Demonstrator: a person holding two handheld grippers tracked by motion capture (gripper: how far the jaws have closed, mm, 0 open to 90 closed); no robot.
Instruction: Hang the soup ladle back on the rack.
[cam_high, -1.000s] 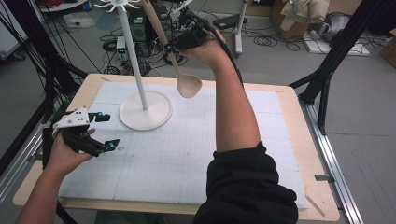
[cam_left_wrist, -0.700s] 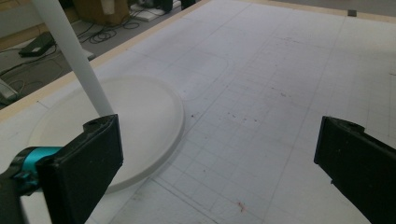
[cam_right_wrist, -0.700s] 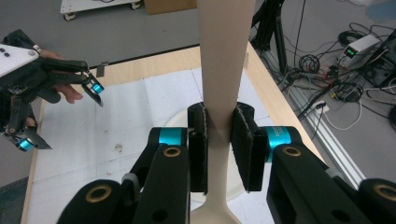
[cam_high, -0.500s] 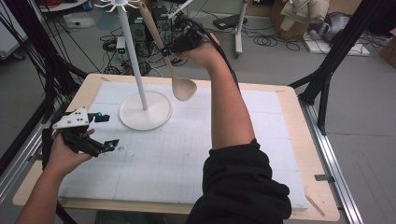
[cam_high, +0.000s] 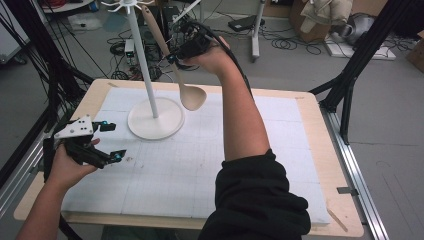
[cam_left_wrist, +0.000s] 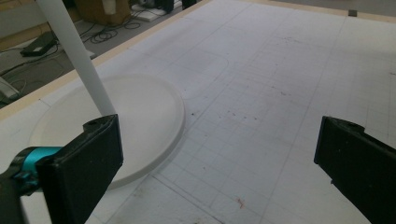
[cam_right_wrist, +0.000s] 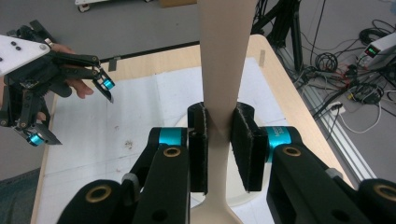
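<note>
Right tool (cam_right_wrist: 218, 154): both black pads are pressed against the handle of a beige wooden spoon (cam_high: 192, 96), one on each flat side, the grip sitting low on the handle just above the neck. In the high view the right tool (cam_high: 176, 59) is raised well above the worktop (cam_high: 310, 125) at its far edge. The spoon hangs tilted, bowl downward and nearer the person, handle rising up and away toward the hooks at the top of a white stand (cam_high: 145, 75). Whether the handle end touches a hook cannot be told. The bowl hangs in the air just right of the stand's round base (cam_high: 155, 125), apart from it.

Left tool (cam_high: 107, 142): jaws stand wide apart with nothing between them. It is held low over the near left part of the worktop, tips pointing toward the stand, close to the base but clear of it. In the left gripper view the base (cam_left_wrist: 140, 121) and the lower pole (cam_left_wrist: 77, 58) lie ahead of the left-hand jaw. In the right gripper view the left tool (cam_right_wrist: 74, 98) appears farther off, likewise open.

Surroundings: a white gridded mat (cam_high: 200, 165) covers the wooden worktop and carries the stand. Cables and boxes lie on the floor beyond the far edge.
</note>
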